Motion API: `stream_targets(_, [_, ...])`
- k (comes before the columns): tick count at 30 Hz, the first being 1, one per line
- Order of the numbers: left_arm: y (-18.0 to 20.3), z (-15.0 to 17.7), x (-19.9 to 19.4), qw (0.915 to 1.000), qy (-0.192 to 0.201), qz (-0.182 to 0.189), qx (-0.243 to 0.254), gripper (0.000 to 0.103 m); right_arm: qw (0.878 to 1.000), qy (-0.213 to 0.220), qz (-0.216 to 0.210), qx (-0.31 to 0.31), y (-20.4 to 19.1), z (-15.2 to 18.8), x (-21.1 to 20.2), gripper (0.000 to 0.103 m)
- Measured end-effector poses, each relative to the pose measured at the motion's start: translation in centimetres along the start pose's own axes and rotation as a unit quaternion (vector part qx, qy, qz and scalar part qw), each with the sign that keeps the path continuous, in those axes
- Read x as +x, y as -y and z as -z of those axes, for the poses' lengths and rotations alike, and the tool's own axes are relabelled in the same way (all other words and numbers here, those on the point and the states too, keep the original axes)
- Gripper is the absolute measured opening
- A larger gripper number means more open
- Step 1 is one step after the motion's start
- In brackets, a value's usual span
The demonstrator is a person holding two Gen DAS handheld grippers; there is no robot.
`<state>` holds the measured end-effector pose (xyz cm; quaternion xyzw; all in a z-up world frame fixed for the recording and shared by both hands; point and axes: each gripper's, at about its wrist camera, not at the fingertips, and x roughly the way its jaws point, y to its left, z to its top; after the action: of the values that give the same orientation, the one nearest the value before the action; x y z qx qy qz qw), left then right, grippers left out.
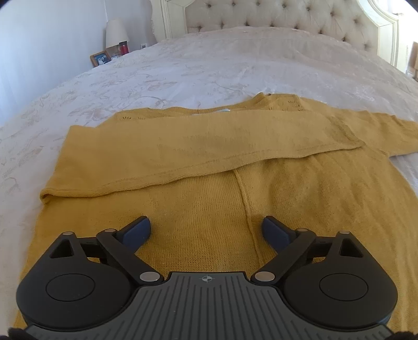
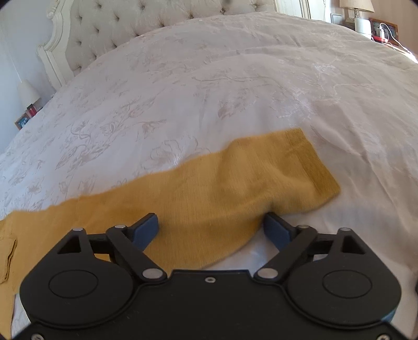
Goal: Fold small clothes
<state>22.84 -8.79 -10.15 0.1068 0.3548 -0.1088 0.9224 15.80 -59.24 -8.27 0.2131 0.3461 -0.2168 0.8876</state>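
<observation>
Your left gripper [image 1: 206, 230] hangs over the lower body of the sweater [image 1: 209, 204], jaws spread wide with nothing between the pads but the knit below them; you grip nothing there. The sweater lies flat on the bed [image 1: 183, 68], mustard yellow, neckline toward the headboard [image 1: 274, 15]. One sleeve [image 1: 209, 146] is folded across the chest, its cuff ending near the far shoulder. A centre seam runs down the body and passes just inside your right-hand pad in that view. Your right gripper [image 2: 211, 227] is also wide open and holds nothing. It sits over the other sleeve [image 2: 209, 188], which stretches out sideways onto the bedspread, cuff [image 2: 311, 164] at its far end. The sleeve's lower edge runs between the pads, and whether they touch the cloth you cannot tell. A lamp [image 1: 116, 32] and a picture frame [image 1: 100, 58] stand beside the bed.
</observation>
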Motion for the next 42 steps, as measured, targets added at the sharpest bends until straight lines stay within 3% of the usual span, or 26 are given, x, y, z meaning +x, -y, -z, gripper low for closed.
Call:
stream_targets(5, [0.0, 1.1, 0.3, 0.9995, 0.029, -0.003, -0.008, 0.103, 0.999, 0.016, -0.008, 0.030, 0.5, -0.5, 0.6, 0.091])
stream_targets(7, [0.0, 1.2, 0.2, 0.9994, 0.033, -0.002, -0.010, 0.103, 0.999, 0.023, -0.012, 0.041, 0.9, -0.6, 0.6, 0.087])
stream_targets(9, [0.0, 1.1, 0.2, 0.9994, 0.033, -0.001, -0.012, 0.103, 0.998, 0.029, -0.008, 0.050, 1.2, -0.7, 0.4, 0.052])
stream_targets(10, [0.0, 1.2, 0.2, 0.9993, 0.035, 0.000, -0.013, 0.103, 0.998, 0.030, -0.001, 0.054, 1.4, -0.7, 0.2, 0.040])
stream_targets(11, [0.0, 1.2, 0.2, 0.9993, 0.036, -0.001, -0.013, 0.103, 0.998, 0.030, 0.009, 0.059, 1.5, -0.8, 0.1, 0.017])
stream_targets(12, [0.0, 1.2, 0.2, 0.9993, 0.037, -0.001, -0.013, 0.103, 0.997, 0.033, 0.012, 0.064, 1.6, -0.8, -0.1, 0.015])
stream_targets(15, [0.1, 1.2, 0.3, 0.9993, 0.036, -0.003, -0.011, 0.103, 0.997, 0.048, 0.018, 0.059, 1.0, -1.1, -1.3, 0.014])
stream_targets(20, [-0.3, 1.4, 0.3, 0.9992, 0.037, 0.002, -0.016, 0.103, 0.997, 0.076, 0.013, -0.010, -3.4, -2.3, -4.2, 0.014])
stream_targets(24, [-0.4, 1.3, 0.3, 0.9991, 0.037, 0.004, -0.018, 0.103, 0.990, 0.101, -0.035, -0.096, -10.2, -2.8, -7.1, 0.014])
stream_targets(28, [-0.5, 1.3, 0.4, 0.9991, 0.037, 0.006, -0.021, 0.103, 0.975, 0.110, -0.119, -0.154, -18.3, -1.7, -9.3, 0.014])
stream_targets(32, [-0.6, 1.4, 0.3, 0.9989, 0.038, 0.009, -0.024, 0.103, 0.956, 0.087, -0.191, -0.204, -26.2, 1.3, -9.4, 0.014])
stream_targets(38, [-0.7, 1.4, 0.3, 0.9989, 0.038, 0.012, -0.026, 0.103, 0.938, 0.018, -0.231, -0.259, -33.4, 8.3, -5.6, 0.014])
stream_targets(41, [-0.7, 1.4, 0.4, 0.9988, 0.038, 0.014, -0.029, 0.103, 0.931, -0.014, -0.229, -0.284, -34.4, 11.5, -4.1, 0.021])
stream_targets(42, [-0.8, 1.4, 0.4, 0.9987, 0.038, 0.015, -0.030, 0.103, 0.931, -0.023, -0.232, -0.281, -34.2, 12.1, -3.7, 0.031])
